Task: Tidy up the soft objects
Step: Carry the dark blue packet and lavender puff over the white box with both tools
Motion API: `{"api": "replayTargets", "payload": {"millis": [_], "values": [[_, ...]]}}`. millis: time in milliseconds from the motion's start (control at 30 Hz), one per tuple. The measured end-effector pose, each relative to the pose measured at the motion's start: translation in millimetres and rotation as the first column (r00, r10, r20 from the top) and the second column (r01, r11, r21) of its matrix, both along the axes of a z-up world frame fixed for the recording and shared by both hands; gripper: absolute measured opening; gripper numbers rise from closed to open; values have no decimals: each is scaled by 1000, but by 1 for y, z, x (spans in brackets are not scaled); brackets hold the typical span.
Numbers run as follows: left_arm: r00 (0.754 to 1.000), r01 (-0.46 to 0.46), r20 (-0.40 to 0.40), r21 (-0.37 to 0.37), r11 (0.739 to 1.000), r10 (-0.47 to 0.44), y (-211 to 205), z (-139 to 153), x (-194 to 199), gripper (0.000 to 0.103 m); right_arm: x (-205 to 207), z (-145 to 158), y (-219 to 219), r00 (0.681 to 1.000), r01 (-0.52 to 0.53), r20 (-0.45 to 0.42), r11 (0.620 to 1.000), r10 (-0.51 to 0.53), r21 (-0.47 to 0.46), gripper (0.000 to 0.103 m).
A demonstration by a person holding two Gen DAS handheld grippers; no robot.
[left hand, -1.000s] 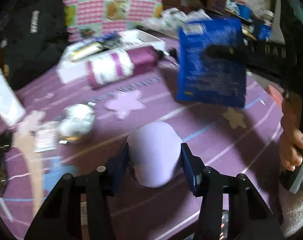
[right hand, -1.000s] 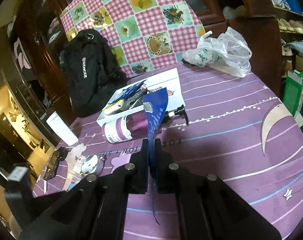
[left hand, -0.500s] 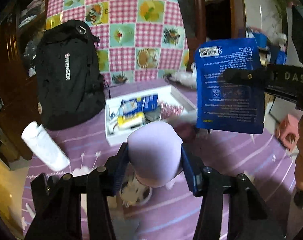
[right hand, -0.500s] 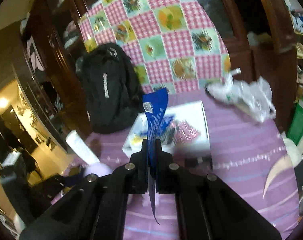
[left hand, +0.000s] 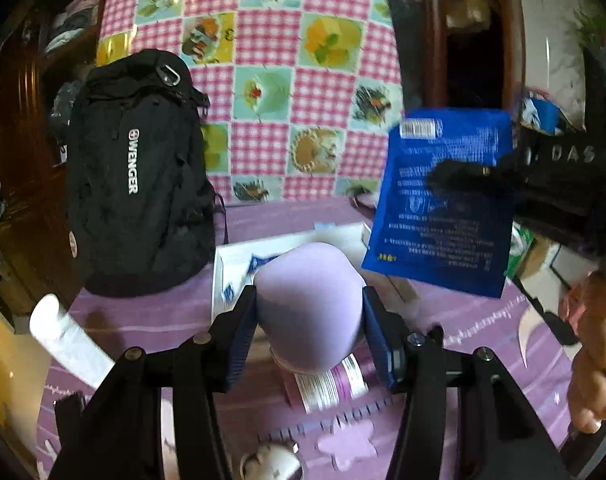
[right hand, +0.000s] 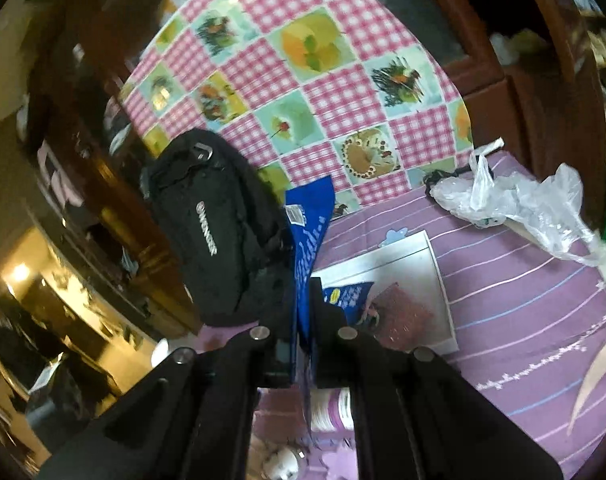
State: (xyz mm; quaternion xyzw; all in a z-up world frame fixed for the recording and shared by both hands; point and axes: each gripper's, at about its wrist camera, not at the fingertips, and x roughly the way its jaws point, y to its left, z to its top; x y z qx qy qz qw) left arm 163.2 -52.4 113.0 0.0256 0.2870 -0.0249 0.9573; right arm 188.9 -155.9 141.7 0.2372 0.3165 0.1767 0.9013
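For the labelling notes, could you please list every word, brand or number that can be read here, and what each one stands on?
"WENGER": in white, running down the front of the black backpack, beside a small round logo.
"DAS": pale letters on the black body of the right gripper, cut off at the picture's edge.
Blue packet: white barcode label and lines of print, too small to read.
Purple bottle: white label, print blurred.

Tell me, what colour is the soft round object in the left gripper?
The soft round object is pale lilac; the left wrist view shows it best.

Matt lilac foam ball (left hand: 309, 312); glossy blue plastic packet (left hand: 443, 216).
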Motion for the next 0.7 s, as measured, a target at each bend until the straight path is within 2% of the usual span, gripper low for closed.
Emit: {"api": "replayTargets", "payload": {"millis": [100,200,367,433,500,567,633,700], "values": [[1000,-16,-27,-20,1000,15,12,-5,25,51,24,-12,-5,999,16,-42,997,-13,70,6],[994,-78,-70,19,997,79,26,-17,55,51,45,-27,-5,997,23,-73,989,-12,146,6],[977,-167,-146,-66,984,156,62,-40,95,51,77,-54,-10,989,72,-141,981,-46,180,6],[965,-198,-184,-49,979,186,73,-56,104,51,82,-62,-15,985,86,-157,989,-67,119,6],[953,-215,-224,-32,976,203,82,-68,110,51,82,-61,-17,985,92,-144,995,-95,-28,6],[942,-221,-272,-53,974,199,89,-80,117,51,82,-61,-15,986,55,-149,990,-74,-128,6],[938,-203,-302,-83,976,169,90,-91,122,51,85,-67,-10,983,-1,-181,984,-31,-178,6],[937,-179,-321,-113,977,135,87,-100,126,51,92,-79,-10,974,-6,-224,983,-35,-183,6]]}}
